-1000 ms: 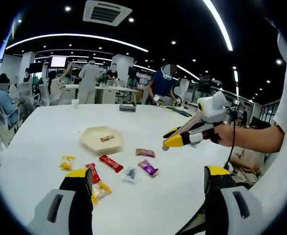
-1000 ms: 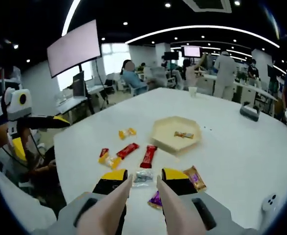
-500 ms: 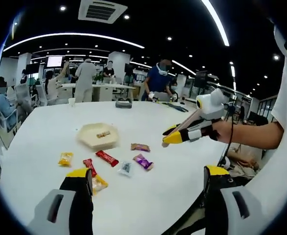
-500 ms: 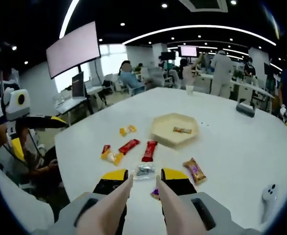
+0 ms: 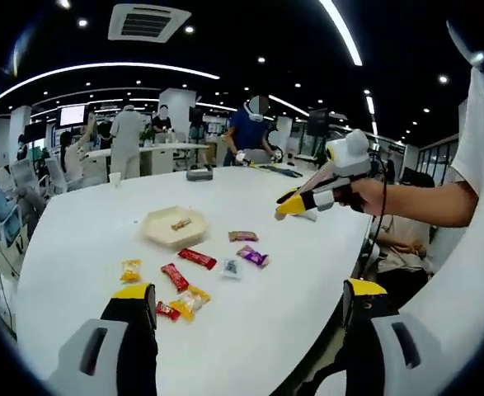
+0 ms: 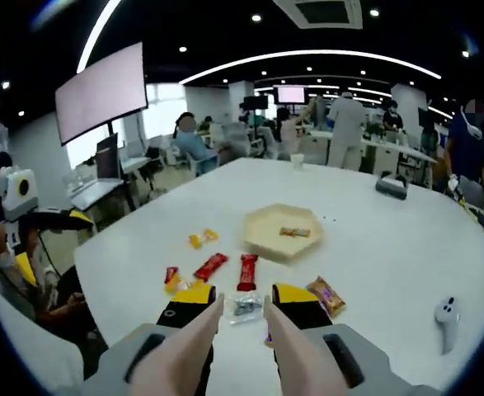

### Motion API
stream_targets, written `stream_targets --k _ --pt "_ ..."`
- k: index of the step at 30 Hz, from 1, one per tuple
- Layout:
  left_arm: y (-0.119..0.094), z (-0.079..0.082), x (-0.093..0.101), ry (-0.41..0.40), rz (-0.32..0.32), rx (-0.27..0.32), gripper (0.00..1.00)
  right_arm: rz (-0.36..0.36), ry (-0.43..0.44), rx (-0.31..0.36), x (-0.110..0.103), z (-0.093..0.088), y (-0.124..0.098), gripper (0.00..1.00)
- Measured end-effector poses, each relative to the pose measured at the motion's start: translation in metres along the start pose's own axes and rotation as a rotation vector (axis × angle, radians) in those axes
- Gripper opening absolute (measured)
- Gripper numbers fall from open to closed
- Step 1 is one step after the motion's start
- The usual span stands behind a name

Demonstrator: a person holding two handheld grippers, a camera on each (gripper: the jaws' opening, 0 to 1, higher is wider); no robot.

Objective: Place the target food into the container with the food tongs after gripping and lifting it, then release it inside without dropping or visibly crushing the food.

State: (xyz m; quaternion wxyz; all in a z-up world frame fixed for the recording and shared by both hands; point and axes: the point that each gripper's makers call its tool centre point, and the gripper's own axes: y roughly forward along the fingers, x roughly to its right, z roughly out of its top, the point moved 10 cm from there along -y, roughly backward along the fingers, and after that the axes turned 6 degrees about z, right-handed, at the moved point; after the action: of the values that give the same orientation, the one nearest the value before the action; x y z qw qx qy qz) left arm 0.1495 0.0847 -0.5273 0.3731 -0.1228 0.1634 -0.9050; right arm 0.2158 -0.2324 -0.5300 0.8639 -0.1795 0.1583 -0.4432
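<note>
- Your left tool [image 5: 246,301] stands wide open with nothing between its yellow-tipped jaws, held above the near edge of the white worktop [image 5: 85,239].
- Your right tool [image 6: 240,299] holds a pair of food tongs [image 6: 242,346]; the two pale arms run up between the yellow tips, a narrow gap between them, gripping nothing. In the left gripper view the same tool [image 5: 289,206] hangs over the far right side of the worktop, held by your hand [image 5: 365,196].
- Just beyond the tong tips lies a clear wrapped sweet [image 6: 246,306], seen in the left gripper view at [image 5: 231,267].
- Around it lie more wrapped snacks: a red bar [image 6: 248,271], a second red bar [image 6: 211,266], a brown packet [image 6: 327,296], a purple packet [image 5: 253,256], a yellow sweet [image 6: 202,239] and a red-and-yellow pair [image 6: 173,279].
- Farther out sits a beige hexagonal tray [image 6: 262,235], holding one small brown snack [image 6: 294,232]. The tray stands apart from the loose snacks.
- A white handheld controller [image 6: 446,320] lies near the worktop's right edge in the right gripper view.
- People stand and sit at desks in the open office behind.
</note>
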Motion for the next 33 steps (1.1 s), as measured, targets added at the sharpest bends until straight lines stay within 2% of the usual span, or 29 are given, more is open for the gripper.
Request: stream_targets --k 4,7,10,11,14,17,19,20,22,27,30,33 --pt "-0.005 -0.005 -0.012 0.021 -0.05 0.009 0.94 -0.05 -0.007 0.008 -0.012 -0.001 -0.002 0.26" --pt "-0.002 -0.011 -0.019 0.027 -0.059 0.015 0.94 -0.07 0.017 -0.001 -0.019 -0.005 -0.003 0.26" --pt "-0.004 -0.013 -0.019 -0.006 -0.064 0.015 0.94 -0.038 -0.007 -0.027 -0.026 -0.008 0.003 0.27" --pt "-0.004 -0.01 -0.016 -0.041 -0.1 0.098 0.94 -0.04 -0.005 -0.023 -0.026 -0.009 0.007 0.26" --pt "0.002 -0.013 -0.021 -0.035 -0.1 0.066 0.92 -0.008 0.015 -0.03 -0.024 -0.009 0.022 0.26" --pt "0.008 -0.012 -0.027 0.011 -0.046 0.018 0.9 0.021 0.011 -0.043 -0.019 -0.007 0.033 0.26" --pt "0.007 -0.005 -0.026 0.004 -0.033 0.037 0.93 0.037 -0.014 -0.05 -0.017 -0.002 0.038 0.26" --pt "0.006 0.0 -0.026 0.002 -0.024 0.068 0.93 0.036 -0.021 -0.047 -0.015 -0.001 0.039 0.26" --pt "0.008 0.003 -0.031 0.009 0.001 0.039 0.93 0.048 -0.011 -0.053 -0.012 0.002 0.044 0.26" --pt "0.011 0.011 -0.033 0.009 0.06 0.029 0.92 0.125 -0.04 -0.065 -0.01 0.001 0.067 0.26" --pt "0.011 0.007 -0.034 -0.022 0.112 0.019 0.92 0.172 -0.041 -0.06 -0.011 0.001 0.084 0.26" --pt "0.012 -0.001 -0.031 -0.054 0.13 0.019 0.92 0.222 -0.059 -0.076 -0.016 0.003 0.098 0.27"
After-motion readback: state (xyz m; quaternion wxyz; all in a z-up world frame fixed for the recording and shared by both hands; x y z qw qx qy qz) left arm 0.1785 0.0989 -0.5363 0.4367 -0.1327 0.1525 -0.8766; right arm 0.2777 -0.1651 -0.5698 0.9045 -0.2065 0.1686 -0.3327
